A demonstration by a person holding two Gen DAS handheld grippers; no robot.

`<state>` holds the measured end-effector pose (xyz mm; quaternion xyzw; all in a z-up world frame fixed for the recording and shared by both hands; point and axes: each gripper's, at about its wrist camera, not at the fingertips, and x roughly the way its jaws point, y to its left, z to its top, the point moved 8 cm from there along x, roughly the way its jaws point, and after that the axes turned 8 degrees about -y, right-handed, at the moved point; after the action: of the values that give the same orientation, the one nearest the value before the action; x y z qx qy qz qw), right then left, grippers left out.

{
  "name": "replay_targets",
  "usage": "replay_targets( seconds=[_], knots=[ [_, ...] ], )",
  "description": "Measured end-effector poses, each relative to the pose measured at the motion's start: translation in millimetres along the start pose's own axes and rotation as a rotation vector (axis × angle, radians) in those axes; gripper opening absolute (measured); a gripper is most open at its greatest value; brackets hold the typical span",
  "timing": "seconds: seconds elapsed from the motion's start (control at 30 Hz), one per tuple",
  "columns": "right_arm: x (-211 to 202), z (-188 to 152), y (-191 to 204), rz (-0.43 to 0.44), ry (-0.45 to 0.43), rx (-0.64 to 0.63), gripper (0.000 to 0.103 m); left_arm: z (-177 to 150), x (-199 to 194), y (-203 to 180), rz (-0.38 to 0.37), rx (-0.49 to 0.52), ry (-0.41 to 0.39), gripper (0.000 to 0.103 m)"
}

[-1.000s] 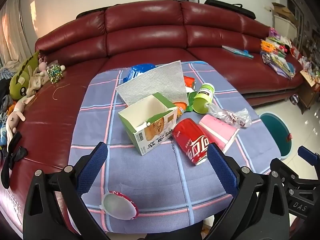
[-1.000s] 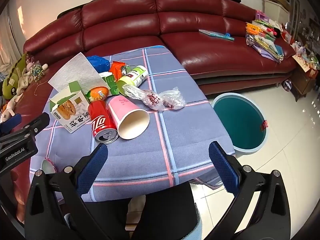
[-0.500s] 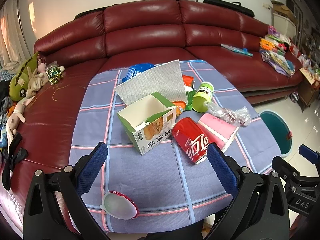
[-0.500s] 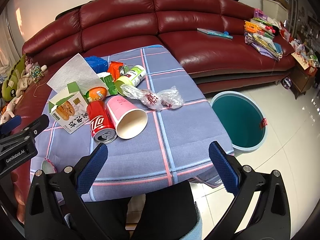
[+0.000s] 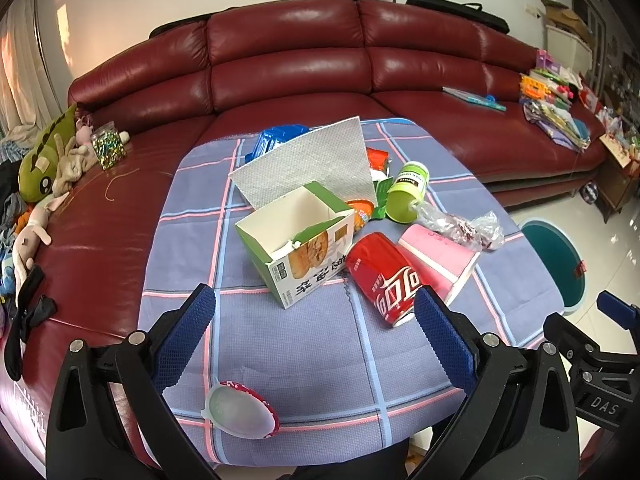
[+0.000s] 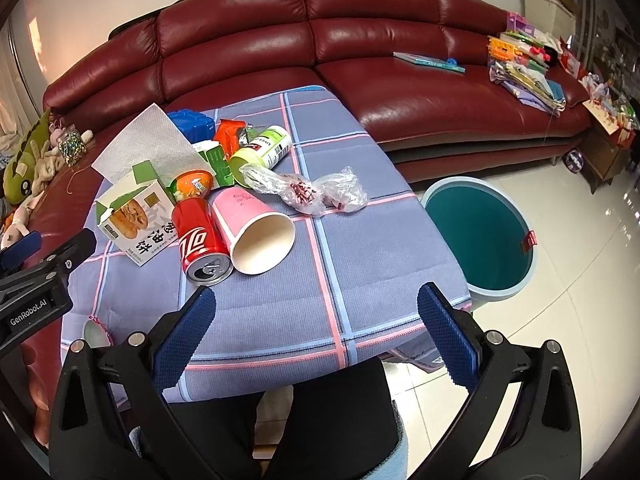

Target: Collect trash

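Observation:
Trash lies on a table with a blue checked cloth (image 5: 320, 352): an open green-and-white box (image 5: 298, 240), a red cola can (image 5: 384, 276) on its side, a pink paper cup (image 6: 256, 236), a crumpled plastic bag (image 6: 316, 192), a green tub (image 6: 260, 152), a white paper sheet (image 5: 312, 164) and a round lid (image 5: 240, 410) near the front edge. A teal bin (image 6: 480, 232) stands on the floor to the right. My left gripper (image 5: 314, 336) and right gripper (image 6: 316, 328) are open and empty, above the table's front edge.
A dark red leather sofa (image 5: 288, 68) wraps behind and left of the table. Soft toys (image 5: 44, 168) lie on its left end, books and packets (image 6: 528, 68) on its right end. White tiled floor (image 6: 560, 340) is at the right.
Both grippers have drifted slightly forward and the views shifted a little; no object has moved and both stay open.

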<state>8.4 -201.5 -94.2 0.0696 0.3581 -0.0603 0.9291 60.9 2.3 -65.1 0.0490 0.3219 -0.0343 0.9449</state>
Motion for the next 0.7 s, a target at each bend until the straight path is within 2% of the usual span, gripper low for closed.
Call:
replay_targets(
  seconds=[0.7],
  knots=[
    [4.9, -4.8, 1.3, -0.004, 0.016, -0.001, 0.097, -10.0, 6.0, 0.7, -0.009, -0.004, 0.009, 0.099]
  ],
)
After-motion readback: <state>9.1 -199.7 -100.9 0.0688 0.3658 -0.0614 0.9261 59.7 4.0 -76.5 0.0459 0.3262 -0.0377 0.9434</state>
